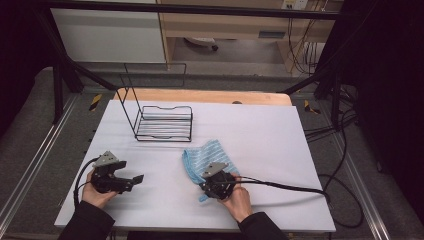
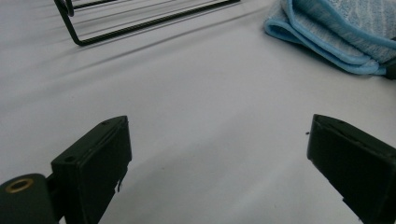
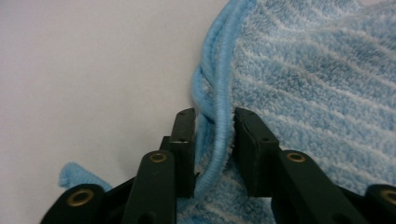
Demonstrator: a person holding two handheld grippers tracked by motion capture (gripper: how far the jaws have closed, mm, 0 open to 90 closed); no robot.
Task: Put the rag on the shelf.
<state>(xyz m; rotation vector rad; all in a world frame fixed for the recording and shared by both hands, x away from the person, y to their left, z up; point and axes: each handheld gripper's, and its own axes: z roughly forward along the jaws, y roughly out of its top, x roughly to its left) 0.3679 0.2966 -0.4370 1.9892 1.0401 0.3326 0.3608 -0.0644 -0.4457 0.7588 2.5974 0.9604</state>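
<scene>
The white-covered rectangular bench (image 1: 270, 135) carries everything here. Toward its far left stands the black wire rack (image 1: 162, 122) with a tall back frame — nothing lies in it. Near the middle, a little toward the near edge, lies the folded light-blue striped terry cloth (image 1: 205, 156), its long axis running from the near edge up and rightward toward the far right corner.

The right tongs (image 1: 216, 186) sit at the cloth's near end, pointing away from the person along that long axis. In the right gripper view the doubled, piped hem of the cloth (image 3: 215, 116) runs straight between the two black jaws, which stand narrow, close on either side of it with a slight gap, so by my reading they bracket the hem rather than pinch it. The cloth's broad body spreads ahead and to the right of these tongs.

The left tongs (image 1: 131, 181) rest near the bench's near left corner, well apart from the cloth, jaws wide and holding nothing — the right hand is plainly the nearer one.
</scene>
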